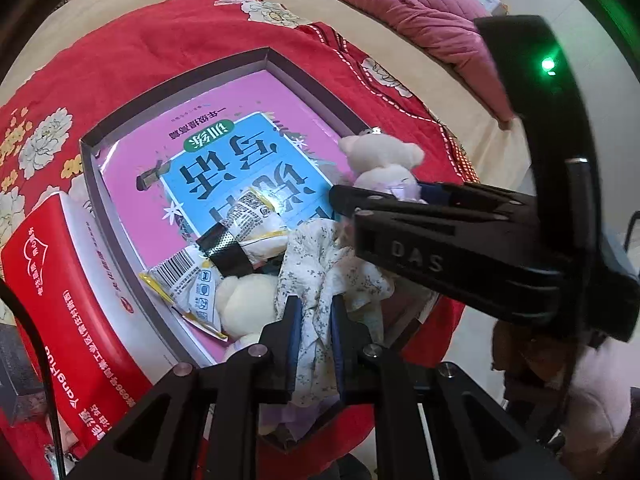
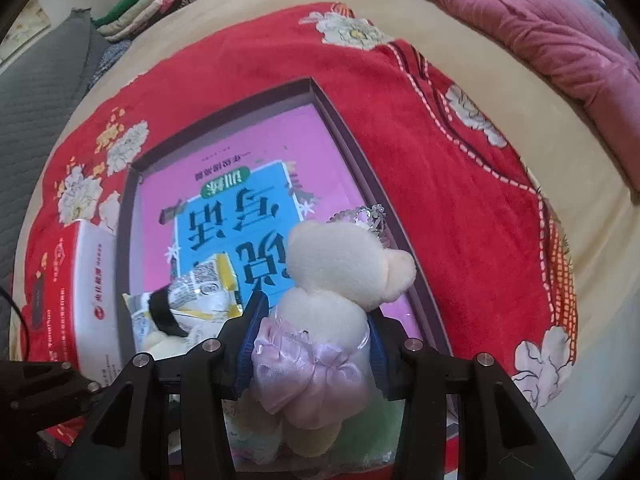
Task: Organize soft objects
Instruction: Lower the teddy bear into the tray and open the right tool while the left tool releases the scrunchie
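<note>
A shallow rectangular box with dark purple walls (image 1: 176, 84) lies on a red floral blanket (image 1: 132, 44) spread over a bed, with a pink and blue book (image 1: 240, 136) flat on its floor. The left tool (image 1: 314, 338) is clenched on a crumpled white cloth printed with small flowers (image 1: 320, 264), which hangs over the near end of the box. The right tool (image 2: 312, 344) grasps a cream plush bear in a lilac satin dress (image 2: 320, 312) by its body, holding it above the box's near right side. Already inside the box are crinkled white and yellow snack packets (image 1: 200, 276) and a second cream plush toy (image 1: 244, 300). A red and white carton (image 1: 60, 280) sits just beside the box. The sorting seems partly done: both held items are not yet set down.
</note>
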Available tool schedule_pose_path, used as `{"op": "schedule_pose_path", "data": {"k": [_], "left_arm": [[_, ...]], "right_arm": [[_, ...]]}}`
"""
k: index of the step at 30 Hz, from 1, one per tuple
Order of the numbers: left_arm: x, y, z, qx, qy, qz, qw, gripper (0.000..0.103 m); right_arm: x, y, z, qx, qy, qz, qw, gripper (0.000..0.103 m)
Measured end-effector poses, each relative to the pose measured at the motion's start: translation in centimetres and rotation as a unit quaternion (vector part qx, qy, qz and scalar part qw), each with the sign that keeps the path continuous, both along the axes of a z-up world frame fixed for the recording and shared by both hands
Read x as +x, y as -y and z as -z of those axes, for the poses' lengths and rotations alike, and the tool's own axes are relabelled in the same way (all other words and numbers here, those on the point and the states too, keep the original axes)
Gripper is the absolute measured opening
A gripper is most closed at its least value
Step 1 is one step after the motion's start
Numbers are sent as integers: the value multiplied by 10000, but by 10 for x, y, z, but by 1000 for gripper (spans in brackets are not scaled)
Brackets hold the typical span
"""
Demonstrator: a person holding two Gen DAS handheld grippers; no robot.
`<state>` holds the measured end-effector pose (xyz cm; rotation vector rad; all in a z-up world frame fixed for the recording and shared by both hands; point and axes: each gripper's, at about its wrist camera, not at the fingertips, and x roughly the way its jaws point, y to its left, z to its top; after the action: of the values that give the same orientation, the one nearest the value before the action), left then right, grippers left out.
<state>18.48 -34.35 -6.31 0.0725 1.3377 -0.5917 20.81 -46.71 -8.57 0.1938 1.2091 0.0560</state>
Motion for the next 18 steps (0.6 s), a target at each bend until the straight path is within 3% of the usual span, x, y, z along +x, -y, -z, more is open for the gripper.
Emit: {"op": "schedule_pose_path", "data": {"k": [18], "left_arm": [[-8,0,-11,-19,90,101,9999,28]], "right_arm": [[6,4,14,-101,-127,127,9998,50]]}}
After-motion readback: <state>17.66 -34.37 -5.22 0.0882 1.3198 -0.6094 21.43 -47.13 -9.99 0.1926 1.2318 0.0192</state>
